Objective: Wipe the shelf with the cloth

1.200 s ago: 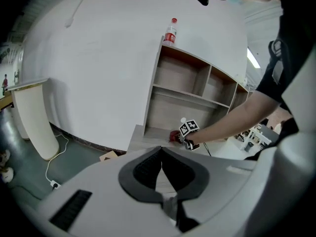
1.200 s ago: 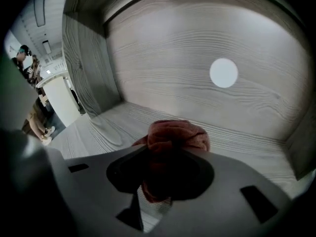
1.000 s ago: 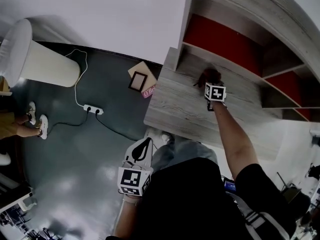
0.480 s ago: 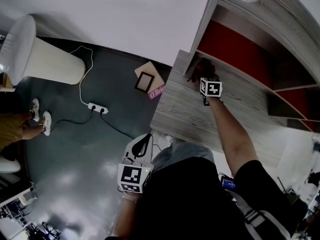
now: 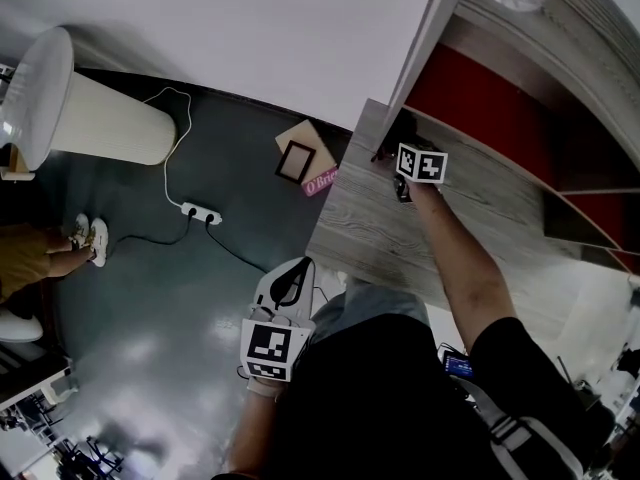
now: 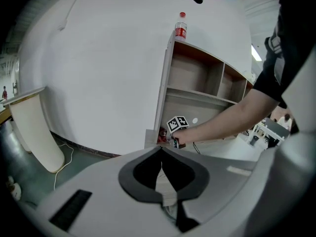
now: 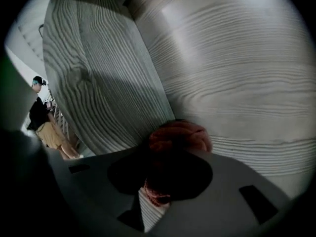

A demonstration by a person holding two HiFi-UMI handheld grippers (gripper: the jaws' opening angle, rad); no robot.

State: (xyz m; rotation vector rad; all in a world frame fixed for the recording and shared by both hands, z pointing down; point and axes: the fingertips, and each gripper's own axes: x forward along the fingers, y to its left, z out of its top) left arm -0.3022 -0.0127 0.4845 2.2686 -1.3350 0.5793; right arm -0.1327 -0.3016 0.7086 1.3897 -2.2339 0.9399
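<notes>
Right gripper [image 7: 170, 157] clamps the red cloth [image 7: 180, 136] and presses it on the shelf [image 5: 395, 238] at the board's far-left corner, against the upright side panel [image 7: 94, 73] (no room further left). Bare grey woodgrain lies open to the right. Left gripper [image 6: 162, 153], jaws together and empty, hangs over the dark floor [image 5: 150, 308] off the board's front edge.
</notes>
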